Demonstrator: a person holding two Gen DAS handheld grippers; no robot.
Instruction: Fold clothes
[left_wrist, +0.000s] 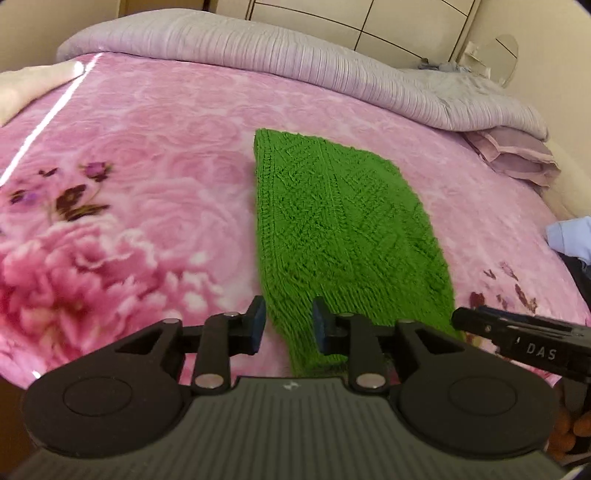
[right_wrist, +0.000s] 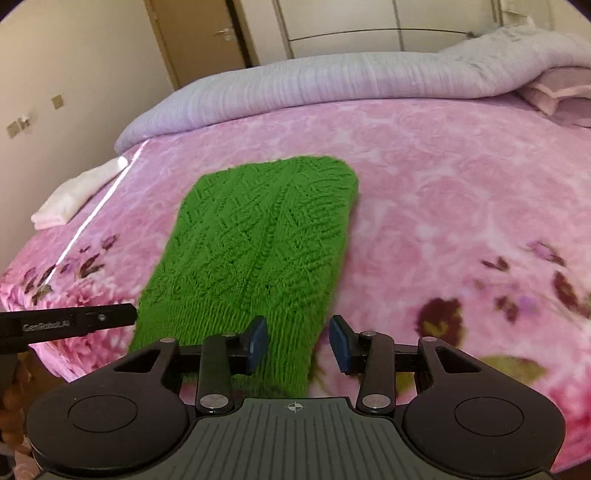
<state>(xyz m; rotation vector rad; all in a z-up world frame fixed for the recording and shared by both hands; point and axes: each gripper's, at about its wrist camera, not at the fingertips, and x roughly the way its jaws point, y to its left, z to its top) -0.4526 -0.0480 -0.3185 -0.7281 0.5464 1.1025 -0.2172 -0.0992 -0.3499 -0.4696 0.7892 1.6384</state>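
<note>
On pink blanket (right_wrist: 424, 184), folded green knit (right_wrist: 258, 240) lies flat; both grippers spread.

I see a bright green knit (right_wrist: 255, 251) w/ cable/chevron texture. Blanket (right_wrist: 424, 192) under it is pink, pale rose print, darker pink blooms + maroon/purple sprigs near. Far: lilac-grey ribbed duvet (right_wrist: 314, 77). Far left: cream-white towel (right_wrist: 74, 195). My gripper pads (right_wrist: 258, 339) are blue, frames black.

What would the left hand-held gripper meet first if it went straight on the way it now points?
Most likely the green knitted garment: the left hand-held gripper points down at its near end on the pink blanket. Depth is uncertain.
</note>
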